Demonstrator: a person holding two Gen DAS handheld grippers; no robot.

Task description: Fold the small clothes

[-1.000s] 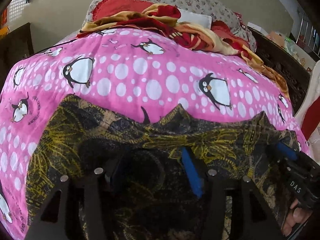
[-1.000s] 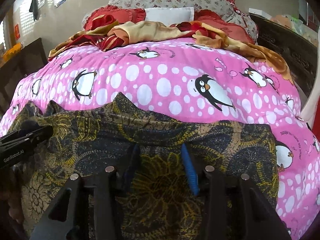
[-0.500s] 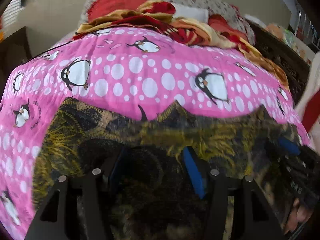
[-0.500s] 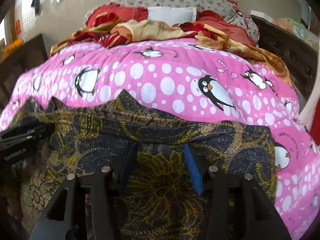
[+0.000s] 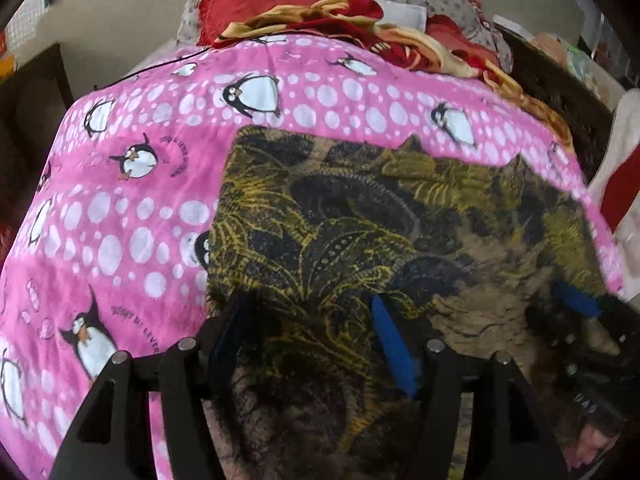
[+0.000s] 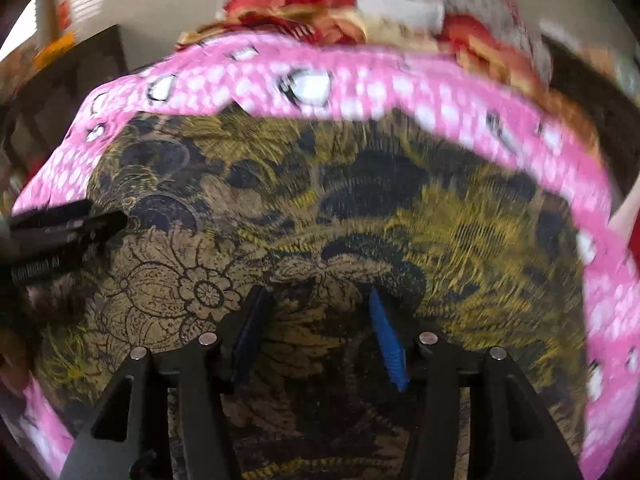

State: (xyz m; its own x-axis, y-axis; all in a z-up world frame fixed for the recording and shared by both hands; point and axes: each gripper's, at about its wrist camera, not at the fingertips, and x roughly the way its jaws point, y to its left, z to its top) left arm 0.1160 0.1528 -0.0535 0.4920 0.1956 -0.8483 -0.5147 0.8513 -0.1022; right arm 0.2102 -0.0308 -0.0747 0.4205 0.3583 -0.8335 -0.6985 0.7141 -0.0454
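I had slid both grippers across the batik garment (image 5: 340, 220). The left gripper (image 5: 308, 308) was opening and the right gripper (image 6: 316, 294) sat unclenched, cloth between each pair of jaws but unpinched. The fold looked laid; next, pinch a fresh edge.

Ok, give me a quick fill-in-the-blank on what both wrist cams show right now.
1. The dark batik cloth lies on a pink bedspread printed with ____.
2. Each gripper's finger pads are coloured ____.
3. The left gripper hovers over the ____ cloth.

Missing words: penguins; blue; batik
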